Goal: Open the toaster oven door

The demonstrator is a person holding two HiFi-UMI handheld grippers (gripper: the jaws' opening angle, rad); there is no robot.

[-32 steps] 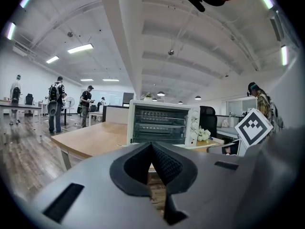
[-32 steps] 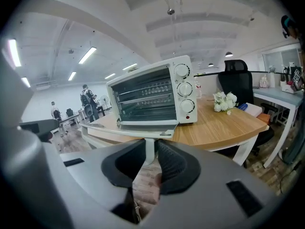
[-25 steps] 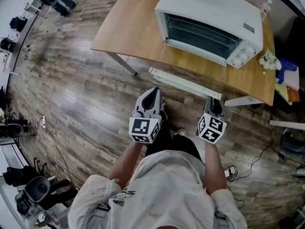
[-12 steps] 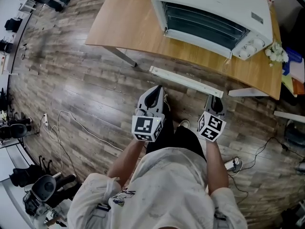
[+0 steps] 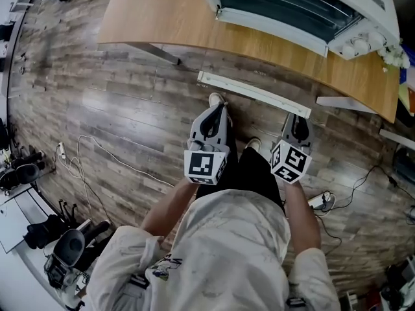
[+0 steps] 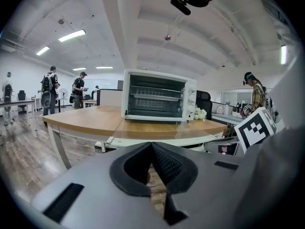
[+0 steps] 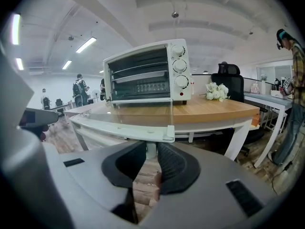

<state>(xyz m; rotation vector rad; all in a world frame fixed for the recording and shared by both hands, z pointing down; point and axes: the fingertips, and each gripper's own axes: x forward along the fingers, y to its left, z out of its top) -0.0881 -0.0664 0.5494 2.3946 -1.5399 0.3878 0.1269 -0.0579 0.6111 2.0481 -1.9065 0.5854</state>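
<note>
Toaster oven [image 5: 305, 5], white with a dark cavity and wire racks, stands on the wooden tabletop [image 5: 155, 18] near its right end, at the top of the head view. Its door [image 5: 253, 94] is already down: the glass pane lies roughly level, reaching out past the tabletop's front edge, with the white handle bar along its outer edge above the wood-plank floor [image 5: 97, 109]. Three round knobs [image 7: 180, 66] sit in a column on the oven's right side, and a small bunch of white flowers [image 7: 217, 92] lies on the tabletop just right of it

The left tool [image 5: 213, 114] is held low in front of the person, pointing toward the door bar's left part but apart from it. In the left gripper view its jaws are clenched, the tips meeting, with nothing between them. The oven [image 6: 157, 95] and its lowered door [image 6: 152, 138] show straight ahead above them

The right tool [image 5: 298, 123] points at the right end of the door bar. In the right gripper view its jaws stand a little apart and grasp nothing. The bar's end [image 7: 169, 136] sits just above the tips, and whether it touches them cannot be told

Each tool carries a cube with square markers [image 5: 205, 166]. A white cable [image 5: 97, 167] trails over the floor to the left, and people [image 6: 50, 87] stand far back in the room
</note>
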